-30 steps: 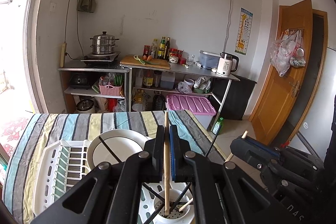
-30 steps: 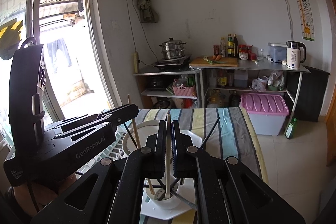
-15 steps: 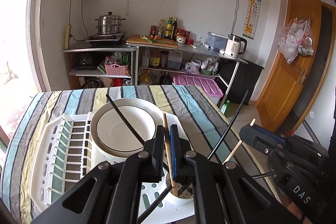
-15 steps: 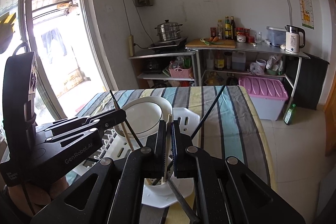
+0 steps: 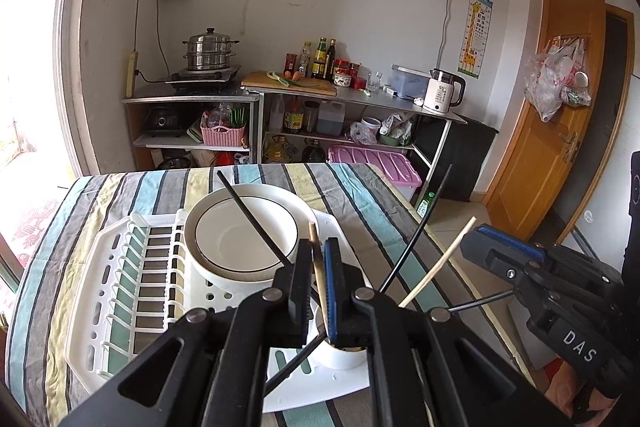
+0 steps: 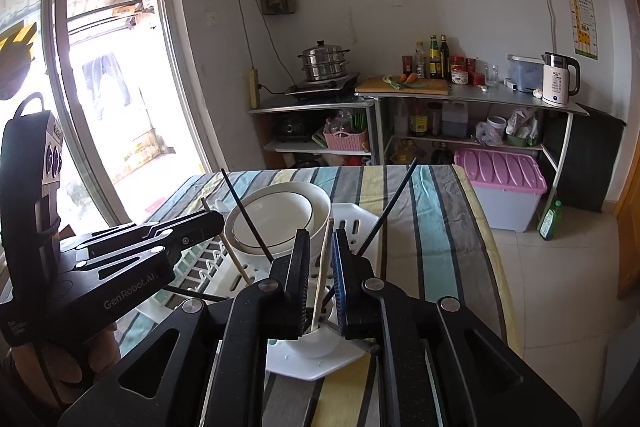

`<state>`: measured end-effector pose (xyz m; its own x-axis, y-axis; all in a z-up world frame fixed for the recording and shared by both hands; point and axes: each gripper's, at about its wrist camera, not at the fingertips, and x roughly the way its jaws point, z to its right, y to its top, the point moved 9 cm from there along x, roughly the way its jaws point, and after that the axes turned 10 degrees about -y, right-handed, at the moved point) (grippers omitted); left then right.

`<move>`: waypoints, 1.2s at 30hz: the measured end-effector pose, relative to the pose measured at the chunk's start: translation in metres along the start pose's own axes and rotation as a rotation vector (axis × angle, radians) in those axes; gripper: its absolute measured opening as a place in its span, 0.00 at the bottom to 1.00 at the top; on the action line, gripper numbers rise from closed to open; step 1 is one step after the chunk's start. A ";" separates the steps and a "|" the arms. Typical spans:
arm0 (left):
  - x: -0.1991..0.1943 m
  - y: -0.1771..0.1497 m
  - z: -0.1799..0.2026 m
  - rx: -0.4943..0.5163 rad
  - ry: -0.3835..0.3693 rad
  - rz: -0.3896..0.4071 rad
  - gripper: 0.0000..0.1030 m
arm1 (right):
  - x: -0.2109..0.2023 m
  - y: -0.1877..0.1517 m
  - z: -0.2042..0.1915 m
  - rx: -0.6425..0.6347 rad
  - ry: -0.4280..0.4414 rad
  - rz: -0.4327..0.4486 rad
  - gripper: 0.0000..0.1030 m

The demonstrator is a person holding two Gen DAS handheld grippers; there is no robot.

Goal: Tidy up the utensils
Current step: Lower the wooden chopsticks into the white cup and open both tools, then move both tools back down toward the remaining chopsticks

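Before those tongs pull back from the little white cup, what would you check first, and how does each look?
1. Right tongs letting go: ok, jaws opening, gap around the pale chopstick.
2. That chopstick down in the cup: ok.
3. Left tongs pinching their wooden chopstick: ok, still gripped.
4. Its tip inside the cup: cannot tell, hidden.
5. Black chopsticks clear of the tongs: cannot tell.

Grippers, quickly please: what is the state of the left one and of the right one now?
Left gripper: closed on a wooden chopstick.
Right gripper: fingers opening, pale chopstick between them, no longer pressed.
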<state>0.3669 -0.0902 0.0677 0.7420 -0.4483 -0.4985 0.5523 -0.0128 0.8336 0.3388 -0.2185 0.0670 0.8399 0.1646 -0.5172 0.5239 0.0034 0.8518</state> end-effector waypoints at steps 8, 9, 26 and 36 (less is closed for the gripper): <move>-0.048 -0.012 0.003 0.023 0.033 0.087 0.19 | -0.035 -0.008 0.002 0.013 0.003 0.056 0.15; -0.053 -0.014 0.003 0.020 0.031 0.094 0.19 | -0.040 -0.010 0.002 0.012 0.001 0.066 0.16; -0.119 -0.102 -0.012 -0.033 -0.006 0.073 0.19 | -0.100 -0.091 -0.006 0.037 0.052 0.028 0.16; -0.150 -0.173 -0.022 -0.042 0.059 0.030 0.19 | -0.114 -0.157 -0.014 0.033 0.063 -0.065 0.16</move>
<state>0.1680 -0.0013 -0.0068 0.7786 -0.3946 -0.4879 0.5442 0.0376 0.8381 0.1587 -0.2237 -0.0060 0.7940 0.2268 -0.5641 0.5823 -0.0167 0.8128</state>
